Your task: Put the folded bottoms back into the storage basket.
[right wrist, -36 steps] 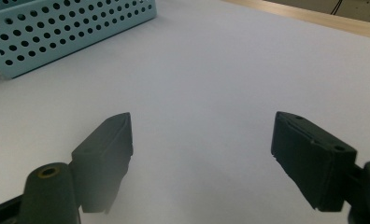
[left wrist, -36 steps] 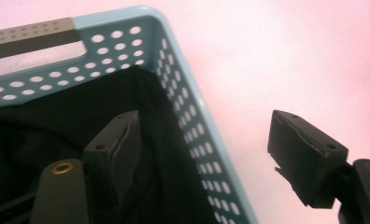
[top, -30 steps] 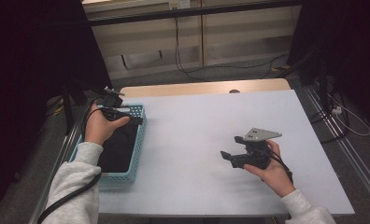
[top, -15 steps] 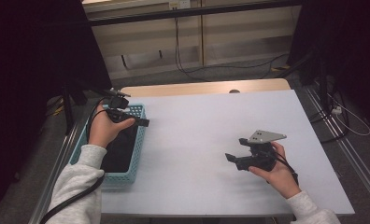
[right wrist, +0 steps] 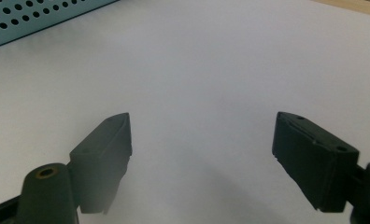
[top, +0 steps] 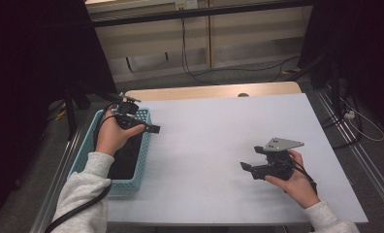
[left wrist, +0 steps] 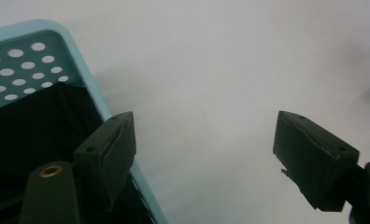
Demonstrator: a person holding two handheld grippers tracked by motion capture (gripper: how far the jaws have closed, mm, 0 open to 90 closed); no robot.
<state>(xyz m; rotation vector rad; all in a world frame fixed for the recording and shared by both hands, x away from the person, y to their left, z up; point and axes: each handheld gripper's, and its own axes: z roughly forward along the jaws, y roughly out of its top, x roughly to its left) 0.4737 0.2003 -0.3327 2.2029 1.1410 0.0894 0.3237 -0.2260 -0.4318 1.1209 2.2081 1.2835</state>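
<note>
At the surface's left edge, you are holding the left gripper (top: 149, 129), jaws spread and empty, over the rim of the light blue perforated plastic basket (top: 136, 183). It looks light and stiff; pinch its thin wall. The right gripper (top: 248, 166) is hovering spread, well apart.

Perforated blue plastic basket (top: 132, 182), matt white table (top: 219, 145) w/ wood edge, matt black jaws.
</note>
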